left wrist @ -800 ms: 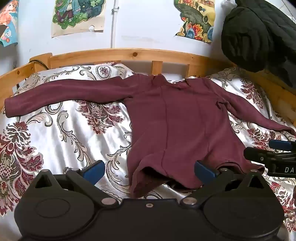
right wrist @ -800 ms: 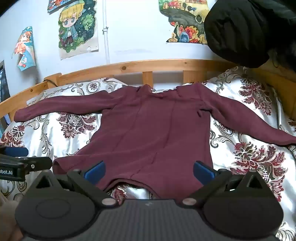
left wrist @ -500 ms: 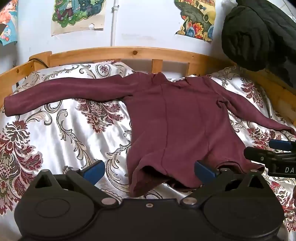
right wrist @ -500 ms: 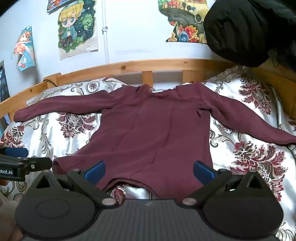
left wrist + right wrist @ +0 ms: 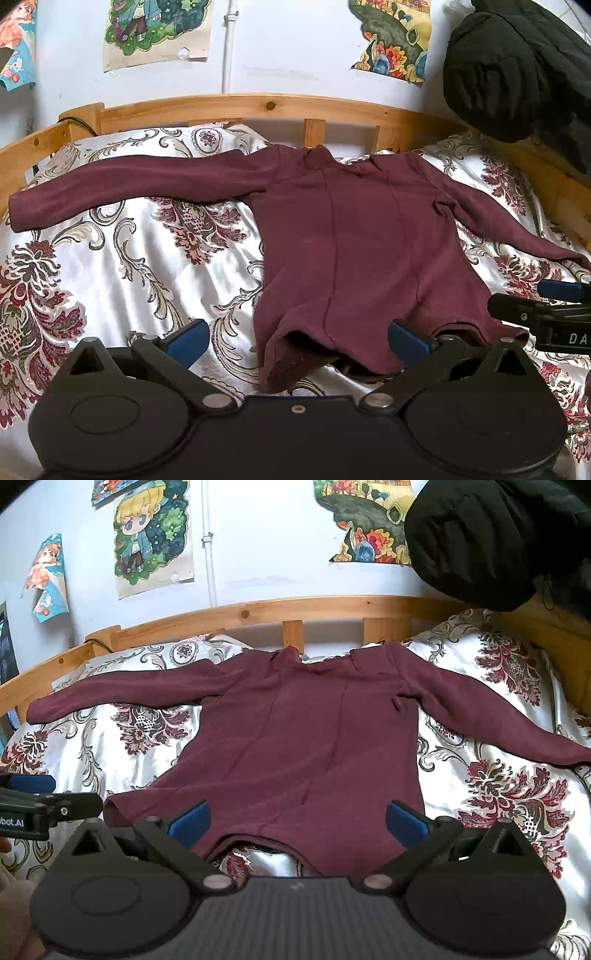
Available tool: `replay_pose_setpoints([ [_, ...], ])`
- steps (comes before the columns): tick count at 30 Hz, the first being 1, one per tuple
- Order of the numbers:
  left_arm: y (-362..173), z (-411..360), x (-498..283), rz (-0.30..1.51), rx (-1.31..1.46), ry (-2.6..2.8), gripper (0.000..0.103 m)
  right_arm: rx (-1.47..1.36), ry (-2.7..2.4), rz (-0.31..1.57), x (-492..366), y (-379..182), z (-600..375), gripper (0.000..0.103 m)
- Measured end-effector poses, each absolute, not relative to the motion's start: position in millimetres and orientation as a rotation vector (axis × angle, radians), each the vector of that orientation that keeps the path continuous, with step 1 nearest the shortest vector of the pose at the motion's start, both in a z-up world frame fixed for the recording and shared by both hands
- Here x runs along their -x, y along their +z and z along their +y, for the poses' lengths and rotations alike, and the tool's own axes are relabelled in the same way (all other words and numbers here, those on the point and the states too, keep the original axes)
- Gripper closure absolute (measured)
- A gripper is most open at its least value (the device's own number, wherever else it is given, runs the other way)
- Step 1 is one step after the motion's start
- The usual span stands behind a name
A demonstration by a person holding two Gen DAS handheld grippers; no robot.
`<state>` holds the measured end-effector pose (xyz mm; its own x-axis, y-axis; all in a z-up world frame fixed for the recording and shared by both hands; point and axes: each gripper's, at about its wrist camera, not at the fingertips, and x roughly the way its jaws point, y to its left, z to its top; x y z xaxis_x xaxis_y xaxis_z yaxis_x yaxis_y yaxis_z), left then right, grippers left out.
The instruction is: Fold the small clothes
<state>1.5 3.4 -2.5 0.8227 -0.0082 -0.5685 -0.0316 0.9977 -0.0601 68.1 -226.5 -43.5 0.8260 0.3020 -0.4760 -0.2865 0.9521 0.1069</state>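
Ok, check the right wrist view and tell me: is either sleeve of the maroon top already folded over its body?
No: both sleeves of the maroon top lie stretched out sideways on the patterned bedspread, neither one over the body.

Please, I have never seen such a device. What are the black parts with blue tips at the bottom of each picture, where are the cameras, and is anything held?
Each picture comes from a camera on a hand-held gripper, looking forward along its two blue-tipped fingers. A person holds one in each hand; there is no robot. The left gripper and the right gripper both stand wide open and hold nothing. Before them a dark red long-sleeved garment lies spread flat, sleeves out, on a white bedcover with red flower patterns, inside a wooden bed frame.
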Motion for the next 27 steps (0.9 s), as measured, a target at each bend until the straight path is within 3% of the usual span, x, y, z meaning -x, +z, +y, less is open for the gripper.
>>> replay_pose_setpoints([
  [27,-3.6,3.1,-0.3,0.606,0.076,0.012,0.001,-0.044,0.302,0.541,-69.4,-49.8,-228.7,0.0],
])
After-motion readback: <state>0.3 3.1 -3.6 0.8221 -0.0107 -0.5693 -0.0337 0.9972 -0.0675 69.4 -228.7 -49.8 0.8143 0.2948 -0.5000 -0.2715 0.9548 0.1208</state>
